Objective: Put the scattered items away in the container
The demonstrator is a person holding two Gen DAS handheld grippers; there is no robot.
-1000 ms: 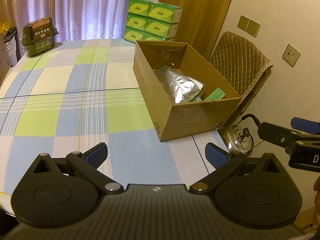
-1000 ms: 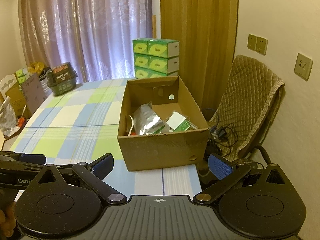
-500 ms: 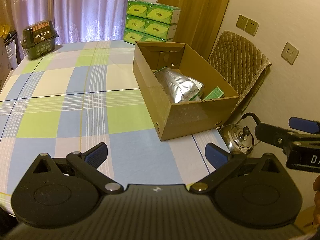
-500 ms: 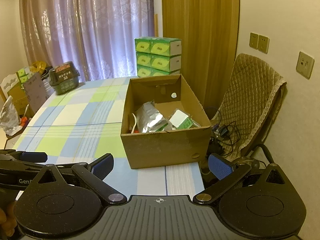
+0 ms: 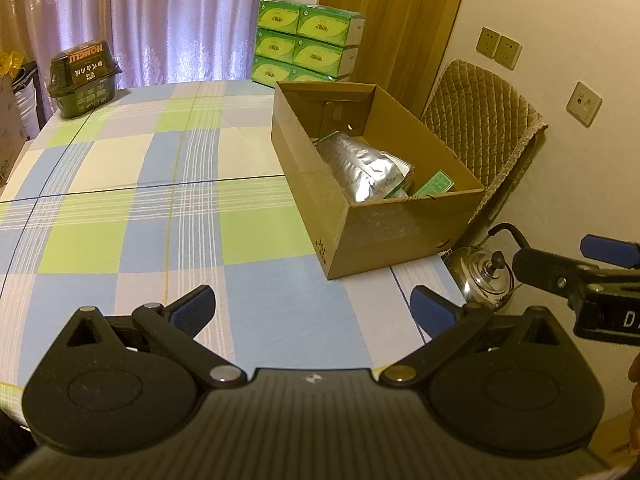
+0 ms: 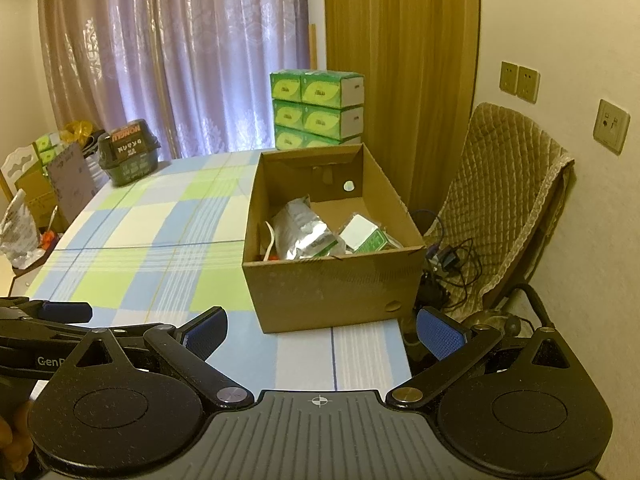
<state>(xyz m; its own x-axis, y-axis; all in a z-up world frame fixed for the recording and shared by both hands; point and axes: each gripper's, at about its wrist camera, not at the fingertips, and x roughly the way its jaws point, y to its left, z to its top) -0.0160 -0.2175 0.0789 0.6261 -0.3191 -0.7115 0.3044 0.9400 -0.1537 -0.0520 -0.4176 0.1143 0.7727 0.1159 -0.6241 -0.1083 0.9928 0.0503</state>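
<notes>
Left gripper point(image 5: 312, 306): nearest, over the table's near edge, jaws wide apart, holding nothing.
Right gripper point(image 6: 322, 330): alongside it, at the table's near right corner, jaws wide apart, holding nothing.
Table point(image 5: 120, 184): checked cloth in blue, green and cream.
Box point(image 6: 328, 284): open cardboard, on the table's right side.
Inside the box: a silver pouch point(image 6: 300, 236) and a green packet point(image 6: 368, 236) side by side.
Kettle point(image 5: 486, 278): steel, just right of the table, below its edge.
Far end: dark tub point(image 5: 84, 78) at left, stacked green tissue packs point(image 5: 308, 46) behind the box.
</notes>
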